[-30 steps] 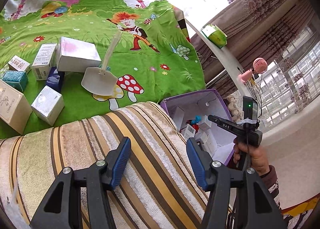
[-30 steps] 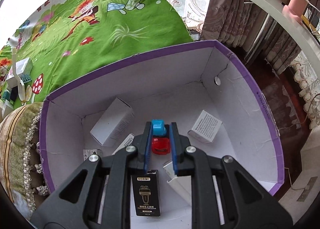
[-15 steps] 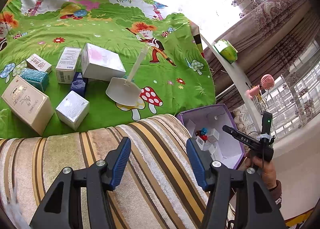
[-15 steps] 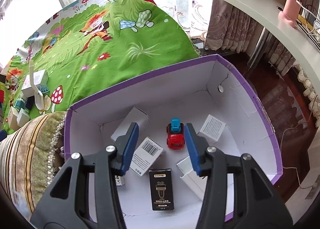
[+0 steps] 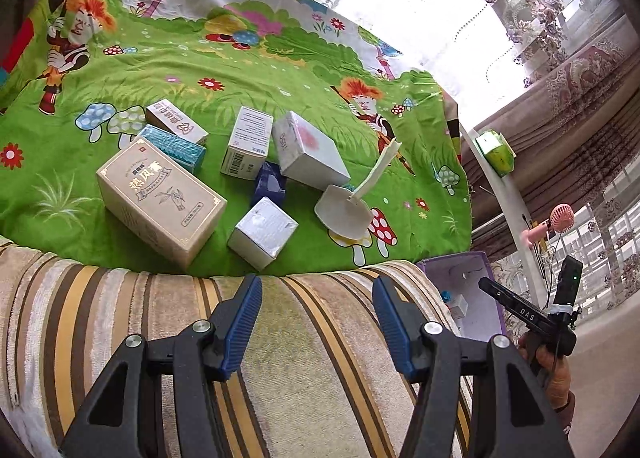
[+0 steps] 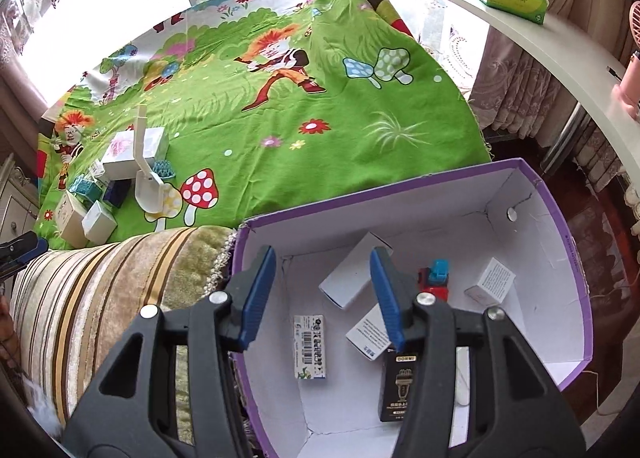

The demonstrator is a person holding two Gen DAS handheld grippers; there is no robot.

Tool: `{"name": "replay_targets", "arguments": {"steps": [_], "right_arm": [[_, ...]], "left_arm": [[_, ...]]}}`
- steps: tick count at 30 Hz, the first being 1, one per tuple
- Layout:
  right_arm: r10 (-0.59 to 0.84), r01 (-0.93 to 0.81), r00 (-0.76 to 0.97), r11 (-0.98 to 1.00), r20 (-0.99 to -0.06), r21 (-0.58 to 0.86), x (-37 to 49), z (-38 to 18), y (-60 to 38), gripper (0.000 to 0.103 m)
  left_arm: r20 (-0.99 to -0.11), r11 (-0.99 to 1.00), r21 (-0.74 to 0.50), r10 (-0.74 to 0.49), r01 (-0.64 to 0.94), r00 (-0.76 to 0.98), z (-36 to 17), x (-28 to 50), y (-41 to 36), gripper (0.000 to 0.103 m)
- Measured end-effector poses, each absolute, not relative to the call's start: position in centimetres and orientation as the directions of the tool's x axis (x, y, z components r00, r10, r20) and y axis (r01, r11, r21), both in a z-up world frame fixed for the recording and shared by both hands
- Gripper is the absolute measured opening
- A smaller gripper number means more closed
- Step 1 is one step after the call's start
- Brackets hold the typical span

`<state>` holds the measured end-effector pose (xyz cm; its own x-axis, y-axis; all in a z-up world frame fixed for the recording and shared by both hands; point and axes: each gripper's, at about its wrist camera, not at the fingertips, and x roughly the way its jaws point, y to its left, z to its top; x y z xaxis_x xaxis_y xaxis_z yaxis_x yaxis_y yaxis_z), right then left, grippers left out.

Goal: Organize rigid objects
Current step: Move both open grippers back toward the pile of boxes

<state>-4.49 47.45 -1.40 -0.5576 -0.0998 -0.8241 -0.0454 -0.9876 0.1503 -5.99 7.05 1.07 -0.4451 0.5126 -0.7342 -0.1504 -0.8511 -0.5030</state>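
My left claw: spread, empty, over the striped cushion. My right claw: spread, empty, above the purple box. In box: toy car, black carton, several white cartons. On green sheet: tan carton, white cube, white scoop, more cartons clustered beside them.

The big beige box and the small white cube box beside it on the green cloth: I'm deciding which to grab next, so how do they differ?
The big beige box is long and flat-lying, with dark lettering and a gold border on top; the small white cube box is squat, nearly cubic and shiny, with only faint print. The beige one is clearly larger and looks wider than the cube. Both are closed cartons resting on the green cloth, near the striped cushion, not yet in the purple bin.
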Motion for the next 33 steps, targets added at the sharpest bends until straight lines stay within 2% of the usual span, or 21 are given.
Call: {"name": "replay_targets", "arguments": {"steps": [10,17,25,33], "right_arm": [[-0.161,0.044,-0.538,-0.986,-0.827,0.163,-6.2,-1.5,42.8,0.053],[-0.198,0.11,-0.527,-0.98,-0.827,0.164,-7.8,-1.3,39.7,0.053],[-0.23,0.176,-0.531,-0.971,-0.815,0.159,-10.5,-0.6,35.8,0.053],[-0.272,0.209,-0.523,-0.96,-0.808,0.188,-13.0,-0.5,32.8,0.053]], "left_arm": [[-0.76,-0.879,-0.47,0.445,-0.072,-0.473,0.6,-7.0,2.9,0.059],[-0.78,-0.896,-0.441,0.412,-0.053,-0.471,0.3,-7.8,1.9,0.065],[-0.8,-0.92,-0.351,0.392,-0.176,-0.454,1.1,-9.0,5.9,0.066],[-0.854,-0.913,-0.158,0.317,-0.376,-0.412,0.6,-10.2,11.5,0.07]]}}
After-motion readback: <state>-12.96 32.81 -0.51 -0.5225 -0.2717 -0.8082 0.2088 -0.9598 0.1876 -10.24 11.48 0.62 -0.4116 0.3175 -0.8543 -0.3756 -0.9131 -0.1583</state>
